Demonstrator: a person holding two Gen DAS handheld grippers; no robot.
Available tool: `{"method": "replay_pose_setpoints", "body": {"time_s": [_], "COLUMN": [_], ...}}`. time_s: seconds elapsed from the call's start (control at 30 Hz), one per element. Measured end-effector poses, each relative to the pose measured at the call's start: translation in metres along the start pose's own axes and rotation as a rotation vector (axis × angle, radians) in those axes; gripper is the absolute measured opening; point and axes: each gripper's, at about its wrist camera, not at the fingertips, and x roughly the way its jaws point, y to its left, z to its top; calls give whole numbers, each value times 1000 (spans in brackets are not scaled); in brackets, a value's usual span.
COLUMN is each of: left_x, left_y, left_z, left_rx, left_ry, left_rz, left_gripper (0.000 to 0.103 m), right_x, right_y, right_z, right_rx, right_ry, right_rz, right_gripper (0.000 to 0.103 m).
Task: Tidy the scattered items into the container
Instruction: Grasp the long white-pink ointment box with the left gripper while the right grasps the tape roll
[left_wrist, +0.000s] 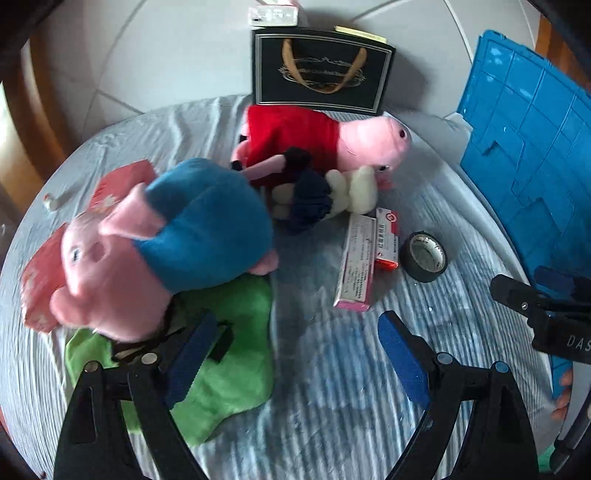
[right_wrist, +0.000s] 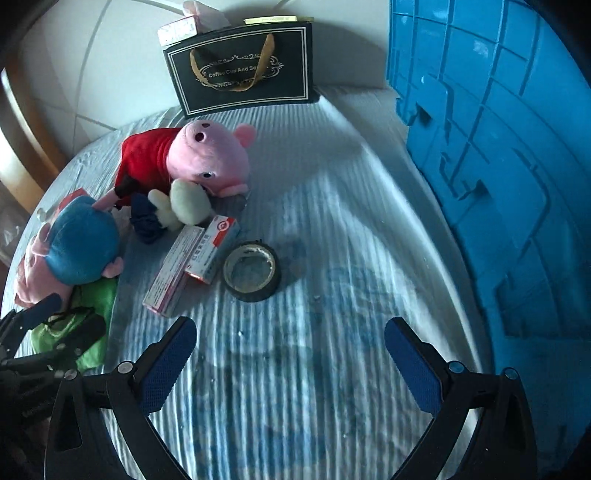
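Bed lot: left gripper (left_wrist: 291, 354) and right gripper (right_wrist: 290, 360) both spread wide, empty, poised low over the striped sheet (right_wrist: 332, 229); plush pigs (right_wrist: 192, 158), medicine boxes (right_wrist: 192, 262), tape roll (right_wrist: 251, 271) lie scattered left of blue crate (right_wrist: 498, 147), likely awaiting pickup.

Pale tiled floor (left_wrist: 159, 62) — wooden furniture edge (right_wrist: 18, 147) left.

The left gripper (left_wrist: 293, 354) had a black plastic frame with angled struts and round silver screws at its pivots; its fingers (left_wrist: 402, 360) carried textured blue pads. The right gripper (right_wrist: 290, 360) looked the same, with dimpled blue pads on its fingers (right_wrist: 168, 369). At the right edge of the left wrist view, white letters "DAS" marked black housing, and bare skin (left_wrist: 562, 397) showed.
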Motion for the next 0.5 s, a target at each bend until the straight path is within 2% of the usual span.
{"method": "replay_pose_setpoints", "body": {"time_s": [0.03,0.1,0.13,0.2,0.27,0.33,0.4,0.5], "left_x": [11,27,36,50,60,66,75,77], "left_y": [-7,-17,-20,-23,-24,-25,-24,-30], "left_z": [4,10,13,15,19,21,22,21], "left_rx": [20,50,57,64,60,72,80,110], "left_ry": [1,9,19,41,59,65,89,83], "left_rz": [0,3,6,5,-12,-6,-11,-18], "left_gripper": [89,80,79,68,67,67,67,69], "right_x": [6,15,21,31,39,50,57,65], "right_y": [2,5,7,8,9,10,9,8], "right_z": [2,3,4,6,9,13,16,20], "right_rx": [-7,-19,-22,-25,-34,-46,-54,-45], "right_ry": [-5,-13,-8,-3,4,19,27,35], "right_rz": [-1,-9,-9,-4,5,13,27,59], "right_gripper": [103,103,102,95,81,76,76,76]}}
